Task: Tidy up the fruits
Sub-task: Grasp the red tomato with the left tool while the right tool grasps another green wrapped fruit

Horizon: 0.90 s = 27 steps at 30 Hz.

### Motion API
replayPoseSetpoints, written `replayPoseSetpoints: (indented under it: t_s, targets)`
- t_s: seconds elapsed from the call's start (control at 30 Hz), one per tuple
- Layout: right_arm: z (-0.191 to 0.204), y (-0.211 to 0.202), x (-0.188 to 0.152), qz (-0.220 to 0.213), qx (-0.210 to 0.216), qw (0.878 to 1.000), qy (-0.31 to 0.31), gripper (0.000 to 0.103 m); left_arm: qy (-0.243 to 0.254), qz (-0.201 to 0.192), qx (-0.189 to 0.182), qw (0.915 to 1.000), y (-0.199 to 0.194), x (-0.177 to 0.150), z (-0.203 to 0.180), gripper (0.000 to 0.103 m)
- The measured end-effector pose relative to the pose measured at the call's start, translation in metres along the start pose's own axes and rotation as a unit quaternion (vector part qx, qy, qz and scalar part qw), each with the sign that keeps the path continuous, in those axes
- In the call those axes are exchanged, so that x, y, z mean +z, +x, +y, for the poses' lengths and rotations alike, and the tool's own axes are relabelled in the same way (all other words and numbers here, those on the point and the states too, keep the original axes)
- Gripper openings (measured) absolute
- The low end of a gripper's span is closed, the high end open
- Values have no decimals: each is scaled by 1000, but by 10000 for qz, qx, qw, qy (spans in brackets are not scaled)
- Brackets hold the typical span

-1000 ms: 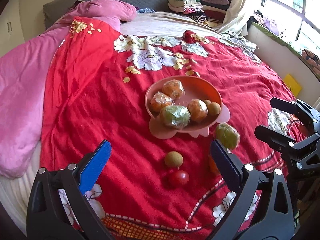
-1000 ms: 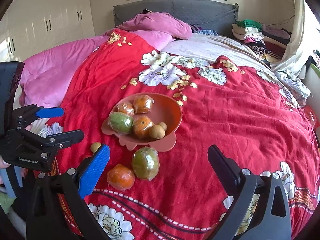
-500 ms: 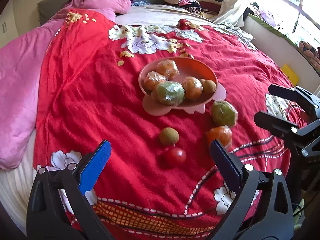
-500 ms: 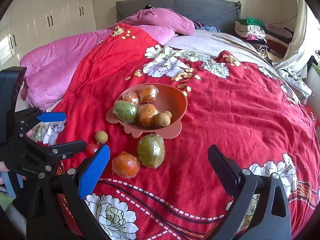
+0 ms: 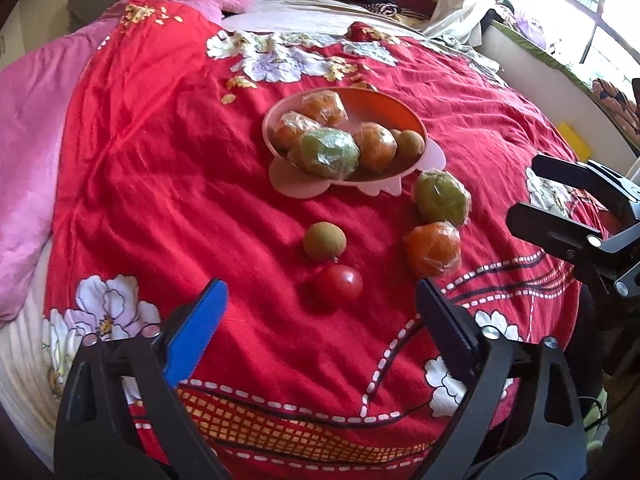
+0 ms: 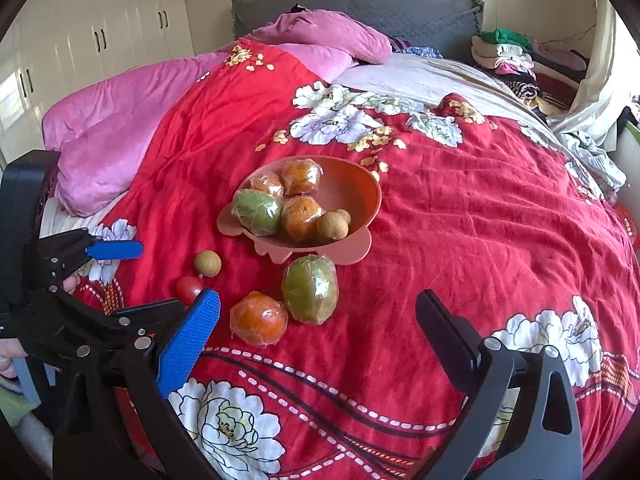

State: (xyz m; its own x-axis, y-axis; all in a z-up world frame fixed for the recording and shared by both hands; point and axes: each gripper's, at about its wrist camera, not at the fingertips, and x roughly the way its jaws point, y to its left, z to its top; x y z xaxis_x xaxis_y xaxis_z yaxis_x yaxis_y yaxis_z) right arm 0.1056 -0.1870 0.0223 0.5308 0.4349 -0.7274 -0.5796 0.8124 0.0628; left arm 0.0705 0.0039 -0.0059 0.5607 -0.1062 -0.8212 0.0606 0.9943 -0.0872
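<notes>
A pink bowl on the red quilt holds several wrapped oranges, a wrapped green fruit and small brown fruits. Loose on the quilt in front of it lie a small brown fruit, a red tomato, a wrapped orange and a wrapped green fruit. My left gripper hovers just short of the tomato; its jaws are closing, wide apart, nothing between them. My right gripper is open near the wrapped orange and green fruit, holding nothing.
A pink duvet lies along the bed's left side, with a grey headboard behind. Folded clothes are stacked at the back right. A window ledge runs along the right. The bed's near edge lies below the grippers.
The left gripper has sunk and come closer to the tomato and brown fruit, which now look larger. Its fingers stand slightly narrower. The right gripper has barely moved.
</notes>
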Motion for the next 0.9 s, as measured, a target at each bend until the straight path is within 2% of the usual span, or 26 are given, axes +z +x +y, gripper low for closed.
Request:
replayPoseSetpoints:
  t_s: [0.13, 0.3, 0.5, 0.77, 0.8, 0.87, 0.9]
  targets:
    - [0, 5, 0, 63, 63, 9999, 49, 98, 19, 43, -88, 9999, 3, 0, -1, 77]
    - [-5, 12, 1, 145, 138, 9997, 160, 98, 43, 97, -239, 9997, 7, 0, -3, 60]
    - [-17, 23, 2, 266, 215, 9986, 411, 98, 49, 179, -362, 9992, 14, 1, -5, 46]
    - [-19, 33, 9, 332, 236, 9985, 355, 97, 76, 295, -476, 9984, 22, -1, -6, 38]
    - [-19, 35, 10, 354, 254, 9984, 354, 95, 72, 300, -479, 9984, 23, -1, -6, 38]
    - [-18, 40, 11, 429, 303, 9981, 336, 84, 76, 304, -471, 9984, 25, 0, -5, 35]
    - [-17, 43, 11, 465, 317, 9979, 329, 82, 79, 310, -461, 9984, 26, 0, -5, 34]
